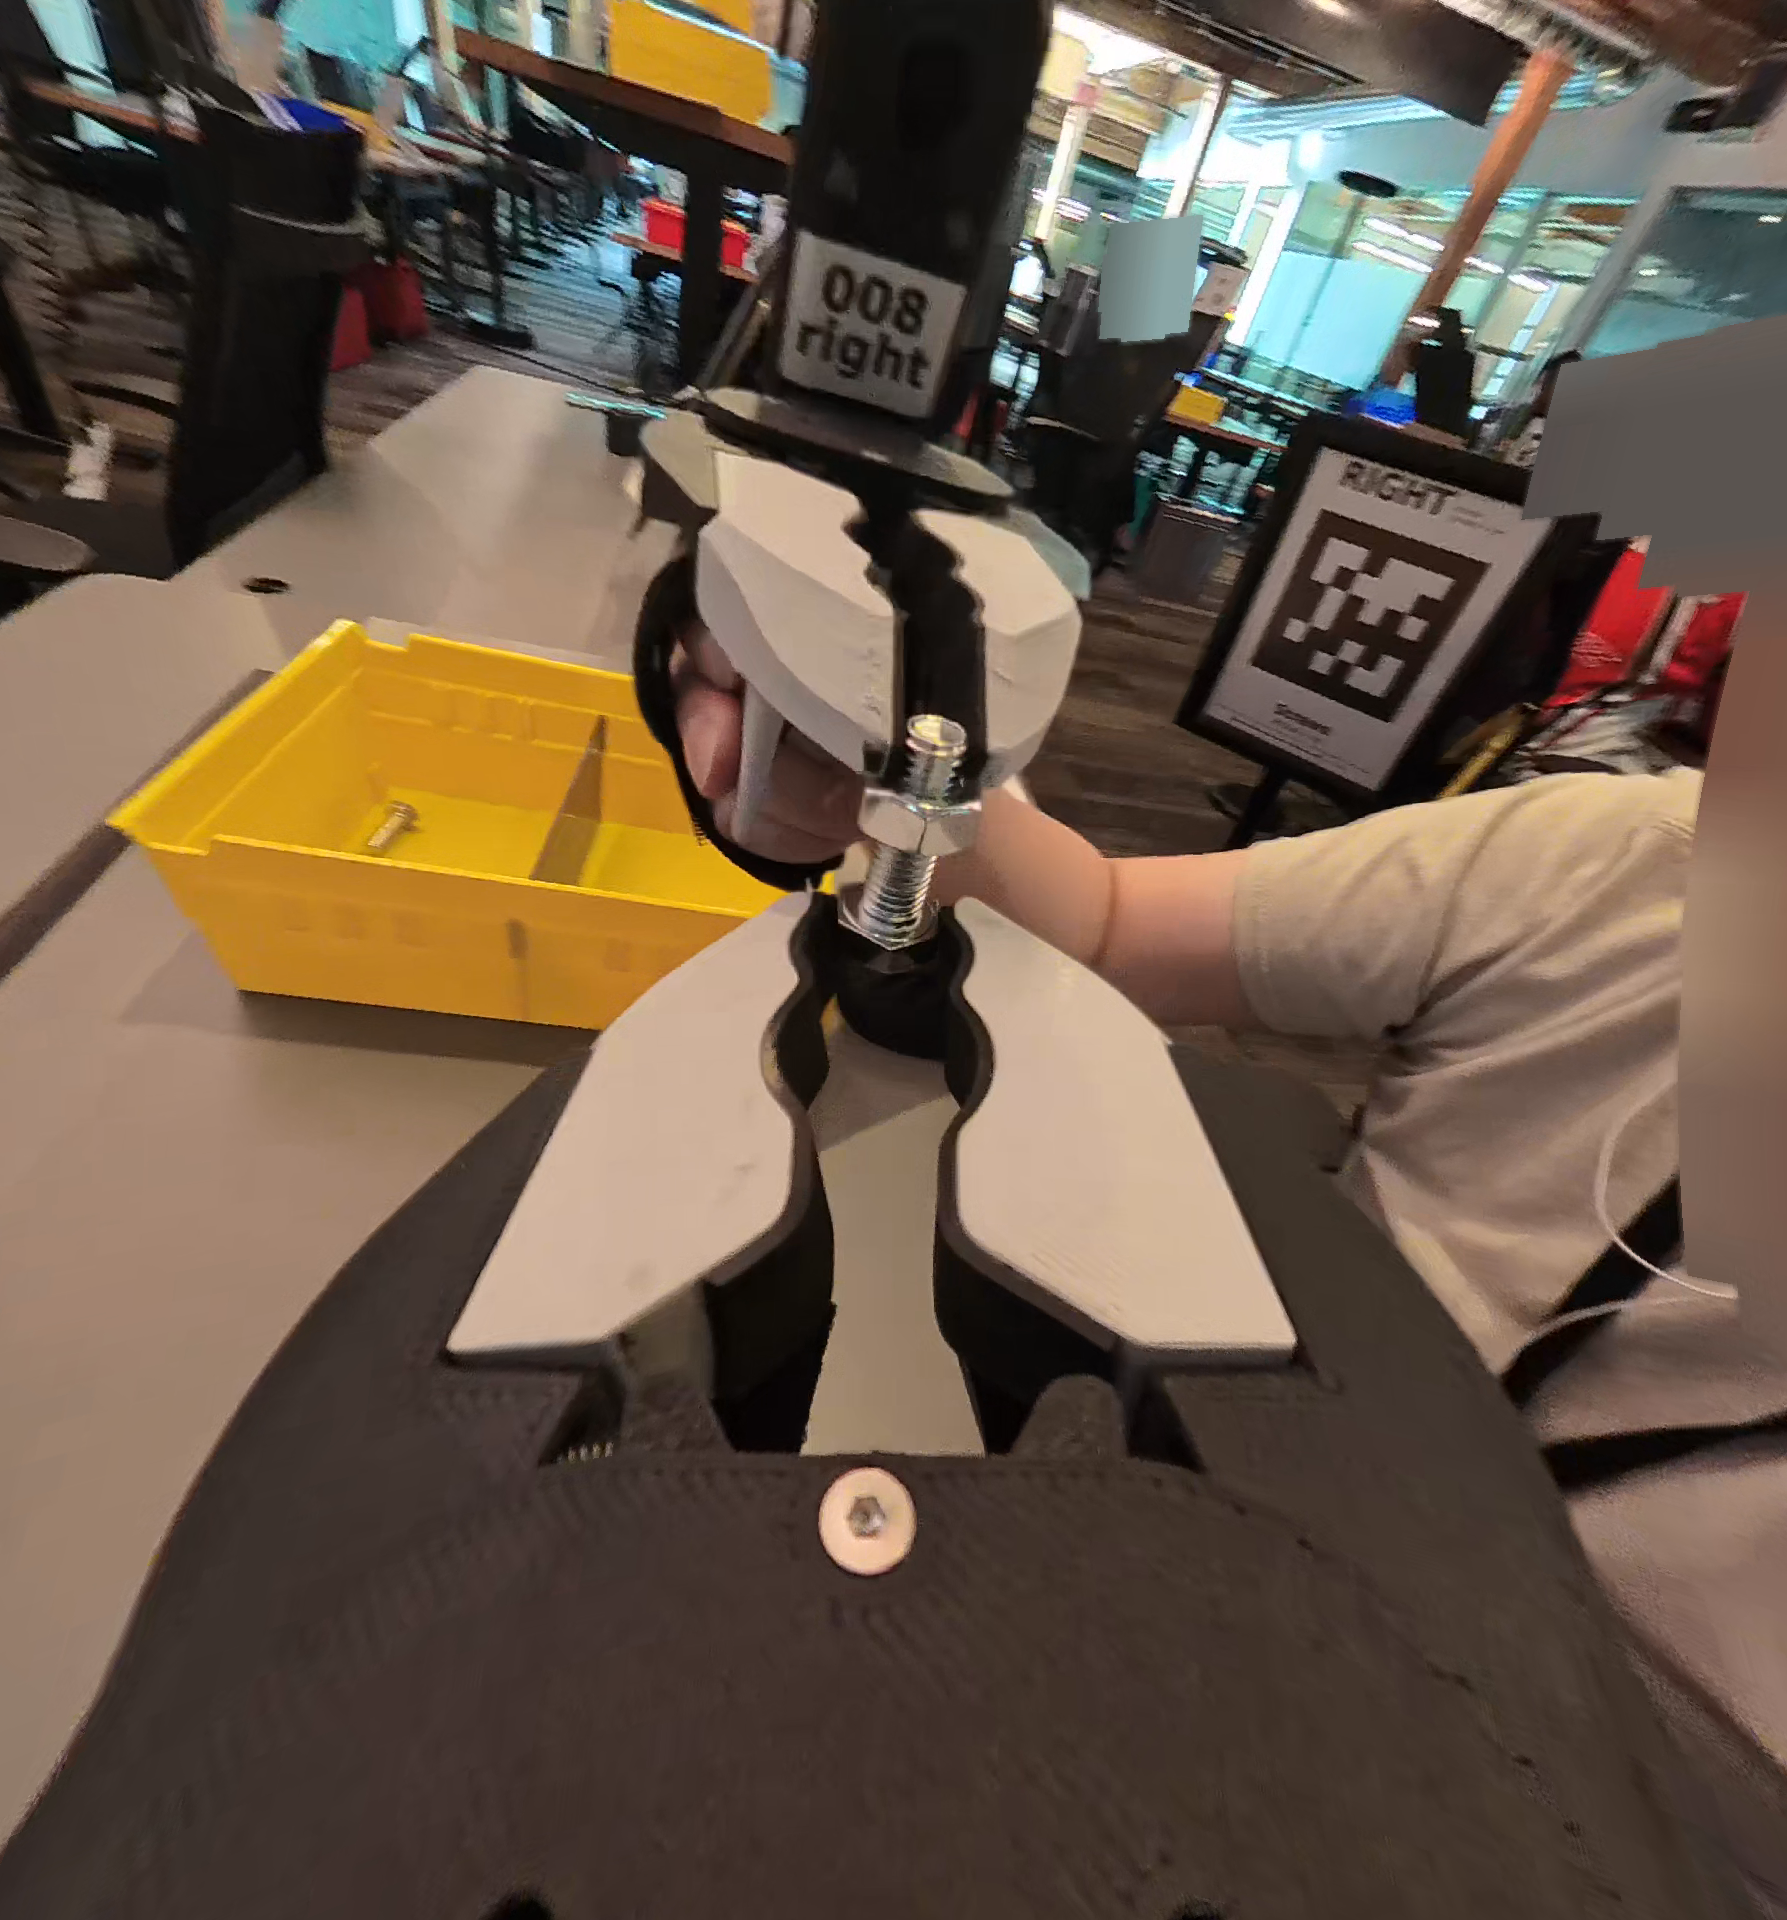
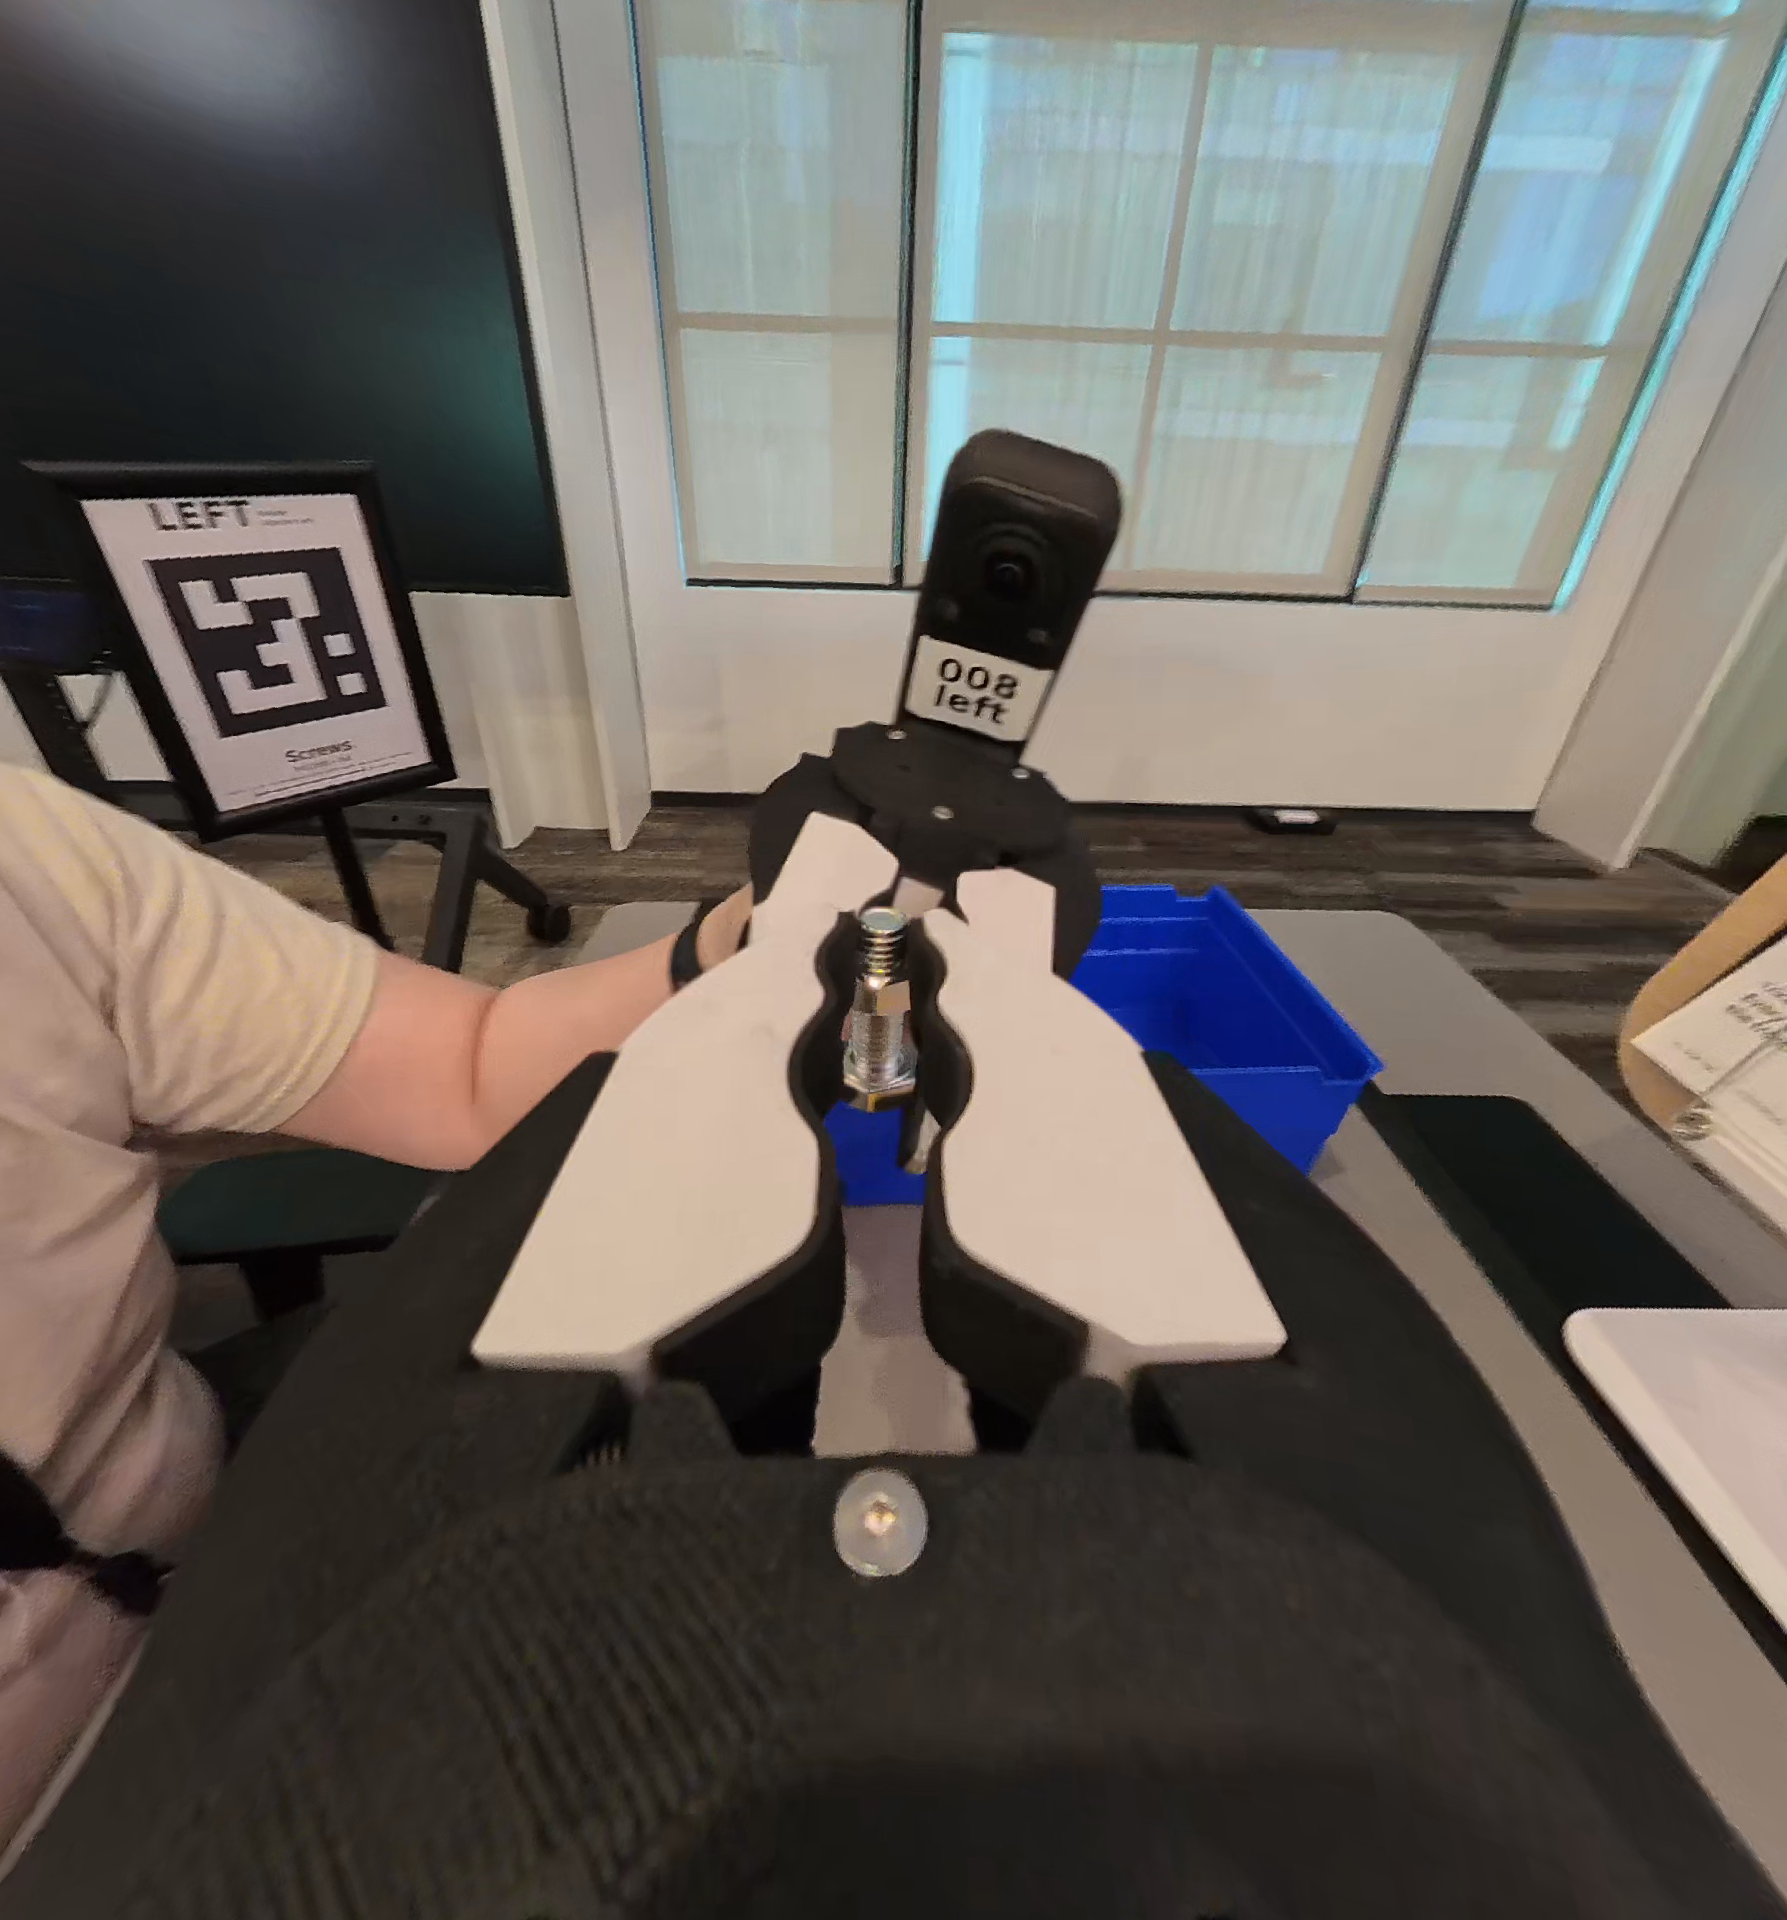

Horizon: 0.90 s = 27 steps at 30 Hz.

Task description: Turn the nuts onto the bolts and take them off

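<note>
A silver bolt stands upright between my two grippers, which face each other above the grey table. A hex nut sits on its thread, a little below the top end. My left gripper is shut on the bolt's head end at the bottom. My right gripper comes from the far side and its tips close on the nut. In the right wrist view the bolt and nut sit between the right gripper's fingers, with the left gripper behind.
A yellow divided bin holding one loose bolt stands left of the grippers. A blue bin sits behind the bolt in the right wrist view. A person's arm reaches in. Papers lie at the right.
</note>
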Each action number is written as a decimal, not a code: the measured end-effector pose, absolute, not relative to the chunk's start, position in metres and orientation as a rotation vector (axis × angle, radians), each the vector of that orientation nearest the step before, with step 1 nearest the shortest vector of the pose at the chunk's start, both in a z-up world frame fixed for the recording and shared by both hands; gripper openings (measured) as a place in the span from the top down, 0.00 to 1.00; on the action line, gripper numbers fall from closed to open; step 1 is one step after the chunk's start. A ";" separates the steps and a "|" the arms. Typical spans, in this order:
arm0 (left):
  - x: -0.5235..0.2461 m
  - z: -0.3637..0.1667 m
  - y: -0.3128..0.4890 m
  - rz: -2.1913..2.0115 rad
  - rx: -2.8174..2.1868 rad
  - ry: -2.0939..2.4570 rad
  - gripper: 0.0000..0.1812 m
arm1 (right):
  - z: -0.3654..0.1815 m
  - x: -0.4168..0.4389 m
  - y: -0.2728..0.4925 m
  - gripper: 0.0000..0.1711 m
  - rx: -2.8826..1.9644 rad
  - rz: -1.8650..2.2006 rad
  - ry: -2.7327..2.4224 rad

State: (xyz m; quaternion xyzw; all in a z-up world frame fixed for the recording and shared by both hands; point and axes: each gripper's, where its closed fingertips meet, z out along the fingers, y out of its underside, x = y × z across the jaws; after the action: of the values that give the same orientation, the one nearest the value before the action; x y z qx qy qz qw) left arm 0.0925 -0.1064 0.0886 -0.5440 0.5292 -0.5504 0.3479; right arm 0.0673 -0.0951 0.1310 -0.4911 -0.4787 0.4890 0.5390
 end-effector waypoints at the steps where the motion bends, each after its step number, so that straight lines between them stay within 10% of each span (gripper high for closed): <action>1: 0.092 0.090 -0.103 -1.409 -1.420 1.355 0.90 | 0.133 0.069 -0.093 0.93 -1.154 1.135 -1.121; 4: 0.088 0.093 -0.096 -1.372 -1.435 1.316 0.90 | 0.135 0.072 -0.089 0.78 -1.166 1.072 -1.099; 27: 0.092 0.095 -0.124 -1.455 -1.394 1.433 0.90 | 0.131 0.081 -0.087 0.76 -1.174 1.309 -1.092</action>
State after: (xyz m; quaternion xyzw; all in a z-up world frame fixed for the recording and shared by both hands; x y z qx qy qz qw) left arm 0.0919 -0.1240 0.0950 -0.5324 0.5473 -0.5560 0.3284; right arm 0.0806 -0.0873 0.1306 -0.4877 -0.4535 0.5437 0.5108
